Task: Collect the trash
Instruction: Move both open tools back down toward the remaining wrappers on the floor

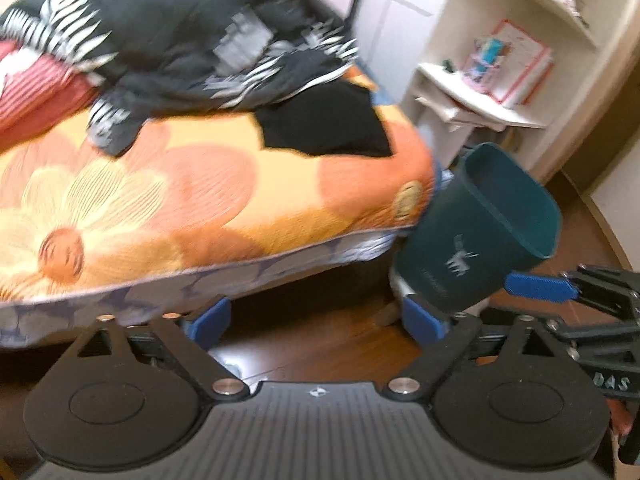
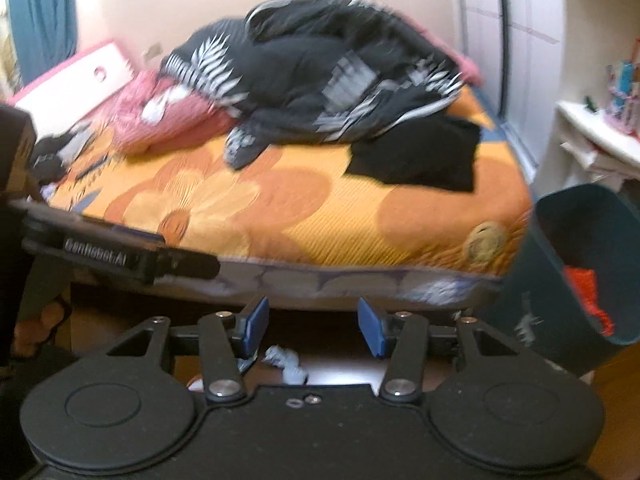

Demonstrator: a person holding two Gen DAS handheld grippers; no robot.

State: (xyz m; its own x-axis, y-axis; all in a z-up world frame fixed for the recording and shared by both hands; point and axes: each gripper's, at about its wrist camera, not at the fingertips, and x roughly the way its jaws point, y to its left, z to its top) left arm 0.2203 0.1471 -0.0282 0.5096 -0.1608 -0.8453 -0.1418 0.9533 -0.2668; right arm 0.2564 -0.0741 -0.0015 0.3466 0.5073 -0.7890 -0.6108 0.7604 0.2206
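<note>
A dark teal waste bin (image 1: 480, 228) stands on the wooden floor at the bed's corner, and in the right wrist view the bin (image 2: 580, 240) has something orange-red (image 2: 588, 300) inside. My left gripper (image 1: 316, 320) is open wide over the floor with nothing between its blue pads; its right pad is close to the bin's base. One blue finger (image 1: 540, 286) of the right gripper shows beside the bin. My right gripper (image 2: 314, 327) is open above a crumpled pale paper (image 2: 286, 362) lying on the floor, and its pads are not touching the paper.
A bed with an orange flowered cover (image 2: 320, 220) fills the middle, with heaped dark leaf-print bedding (image 2: 320, 76), a black garment (image 2: 420, 156) and a pink pillow (image 2: 160, 120). White shelves (image 1: 480, 96) stand behind the bin. A person's sandalled foot (image 2: 40, 320) is at the left.
</note>
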